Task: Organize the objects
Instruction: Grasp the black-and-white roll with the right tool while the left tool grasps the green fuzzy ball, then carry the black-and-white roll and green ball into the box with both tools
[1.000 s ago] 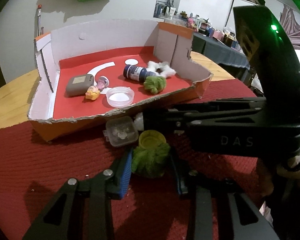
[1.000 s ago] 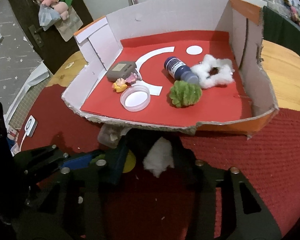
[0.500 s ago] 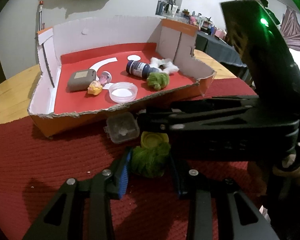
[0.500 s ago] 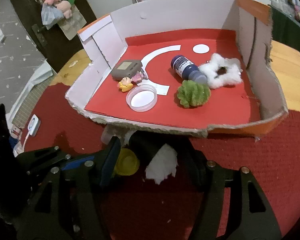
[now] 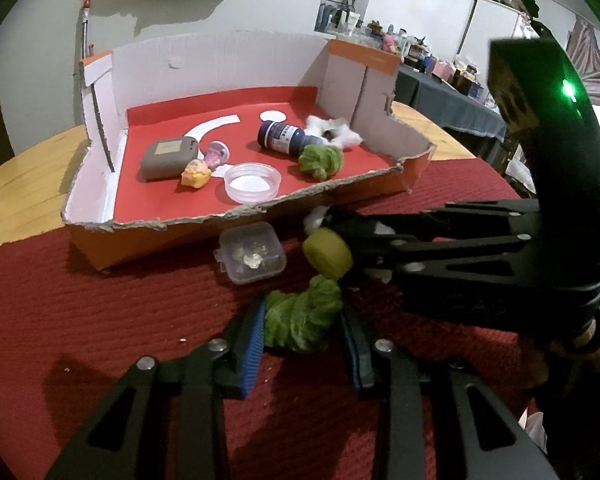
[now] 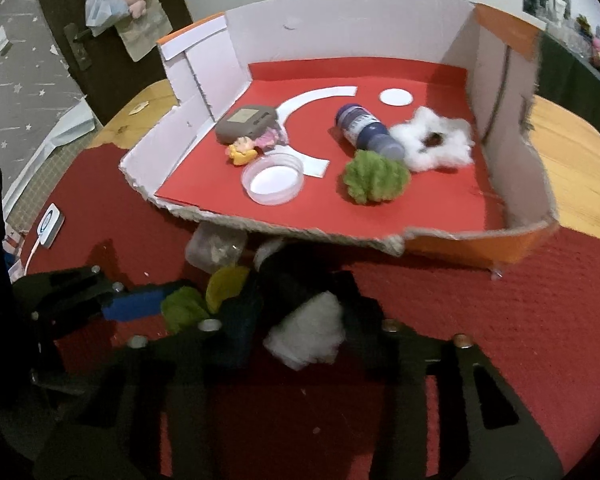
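While right gripper (image 6: 300, 316) closed, yellow cap (image 5: 327, 253) tipped up.

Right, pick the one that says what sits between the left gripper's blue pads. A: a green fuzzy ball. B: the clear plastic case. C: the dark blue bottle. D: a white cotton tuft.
A: the left gripper has a green fuzzy ball between its blue pads, on the red mat in front of the cardboard box.

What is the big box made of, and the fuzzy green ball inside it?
The box looks like cardboard: torn, fibrous front edge, matte white walls, a red paper-like floor. The green ball looks like soft yarn or plush, shaggy and dull; which one is unclear.
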